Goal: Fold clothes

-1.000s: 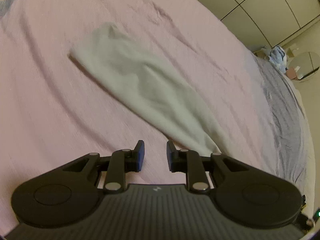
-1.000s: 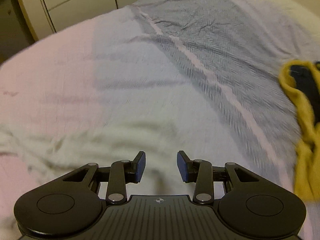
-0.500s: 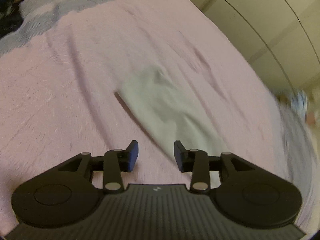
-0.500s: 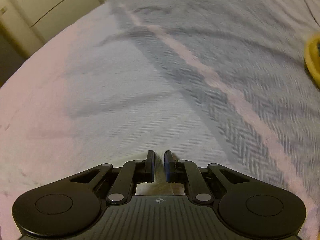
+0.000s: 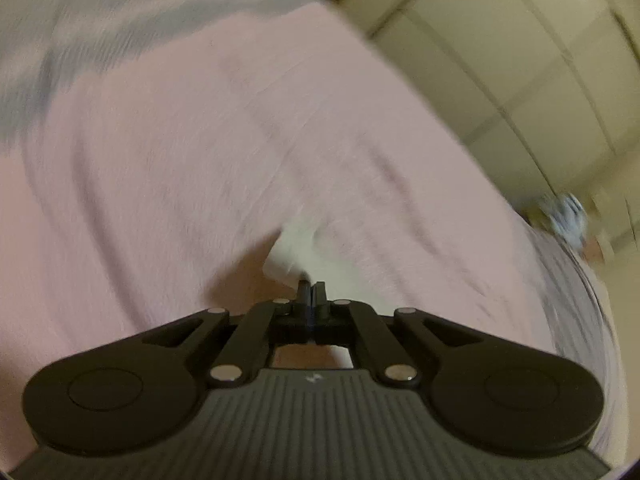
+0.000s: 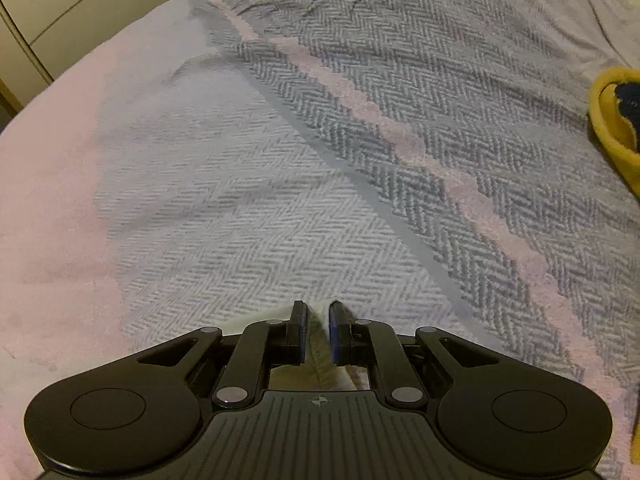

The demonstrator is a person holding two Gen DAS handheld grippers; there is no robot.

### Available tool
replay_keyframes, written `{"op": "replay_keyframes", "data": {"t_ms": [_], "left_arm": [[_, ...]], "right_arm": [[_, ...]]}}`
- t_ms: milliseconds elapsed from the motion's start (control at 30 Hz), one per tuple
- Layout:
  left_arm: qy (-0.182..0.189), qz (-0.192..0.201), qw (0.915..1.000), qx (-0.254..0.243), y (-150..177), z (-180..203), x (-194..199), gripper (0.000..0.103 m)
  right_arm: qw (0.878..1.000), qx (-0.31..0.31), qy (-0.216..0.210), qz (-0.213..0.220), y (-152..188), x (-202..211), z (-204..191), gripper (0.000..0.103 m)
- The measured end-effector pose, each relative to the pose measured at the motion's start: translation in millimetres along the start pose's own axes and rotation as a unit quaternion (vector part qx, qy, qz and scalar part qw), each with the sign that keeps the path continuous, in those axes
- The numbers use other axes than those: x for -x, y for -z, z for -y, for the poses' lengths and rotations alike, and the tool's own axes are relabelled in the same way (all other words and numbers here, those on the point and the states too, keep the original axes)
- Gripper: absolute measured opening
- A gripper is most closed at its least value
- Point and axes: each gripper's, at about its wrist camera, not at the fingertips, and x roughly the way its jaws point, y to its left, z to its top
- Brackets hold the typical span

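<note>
In the left wrist view, which is motion-blurred, a corner of the white garment (image 5: 298, 254) rises just ahead of my left gripper (image 5: 312, 286). Its jaws are pressed together on the cloth's edge, and a shadow lies to the left of the raised corner. The rest of the garment is hidden under the gripper body. In the right wrist view my right gripper (image 6: 318, 312) points steeply down, its blue pads shut on a fold of the white garment (image 6: 318, 344) that bunches between and below them.
A pink bedcover (image 5: 160, 160) spreads under the left gripper. A grey herringbone blanket (image 6: 280, 200) with a pale stripe lies ahead of the right gripper. A yellow and dark garment (image 6: 612, 120) sits at the right edge. Cream wardrobe doors (image 5: 520, 60) stand beyond the bed.
My left gripper swept along the white garment to its end and its jaws closed there. My right gripper closed on the cloth half a second ago and has held since.
</note>
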Motion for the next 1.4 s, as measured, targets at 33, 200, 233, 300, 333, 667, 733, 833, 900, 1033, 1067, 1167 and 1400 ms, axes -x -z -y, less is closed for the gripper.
{"op": "replay_keyframes", "data": {"t_ms": [33, 200, 233, 300, 333, 667, 733, 833, 900, 1033, 1067, 1167, 1400], "left_arm": [[-0.009, -0.003, 0.9997, -0.023, -4, -3, 12, 0.000], [-0.080, -0.042, 0.9912, -0.097, 1, -34, 42, 0.000], [-0.091, -0.058, 0.9890, -0.102, 10, -42, 36, 0.000], [-0.108, -0.091, 0.9831, -0.116, 30, -53, 15, 0.000], [-0.114, -0.096, 0.9806, -0.127, 38, -54, 8, 0.000], [-0.104, -0.071, 0.9860, -0.109, 21, -45, 61, 0.033], [-0.094, -0.055, 0.9857, -0.128, 4, -37, 63, 0.044], [-0.090, -0.080, 0.9775, -0.173, -10, -26, 33, 0.046], [-0.092, -0.104, 0.9715, -0.192, -12, -19, 1, 0.045], [-0.083, -0.132, 0.9651, -0.211, 3, -14, -46, 0.037], [-0.078, -0.136, 0.9647, -0.211, 7, -14, -53, 0.011], [-0.060, -0.135, 0.9696, -0.195, 11, -19, -53, 0.000], [0.000, -0.032, 0.9983, -0.048, 2, -48, 67, 0.000]], "right_arm": [[1.000, 0.001, 0.005, -0.001, -1, 0, -2, 0.009], [1.000, -0.002, 0.018, -0.007, -3, -7, -5, 0.009], [1.000, 0.001, 0.021, -0.008, -2, -9, -6, 0.009], [1.000, 0.008, 0.027, -0.011, -1, -13, -8, 0.009], [1.000, 0.008, 0.028, -0.012, -1, -14, -9, 0.009], [0.999, -0.025, 0.014, -0.014, -3, -11, 0, 0.011], [0.999, -0.036, 0.011, -0.012, -2, -11, 2, 0.013], [0.999, -0.049, 0.009, -0.007, -1, -11, 4, 0.015], [0.999, -0.051, 0.009, -0.004, 0, -10, 4, 0.016], [0.999, -0.045, 0.011, 0.006, 1, -5, 5, 0.016], [0.999, -0.043, 0.010, 0.010, 1, -3, 5, 0.017], [0.999, -0.034, 0.005, 0.030, 5, 7, 6, 0.015], [0.978, -0.092, -0.124, 0.138, 20, 79, 54, 0.009]]}}
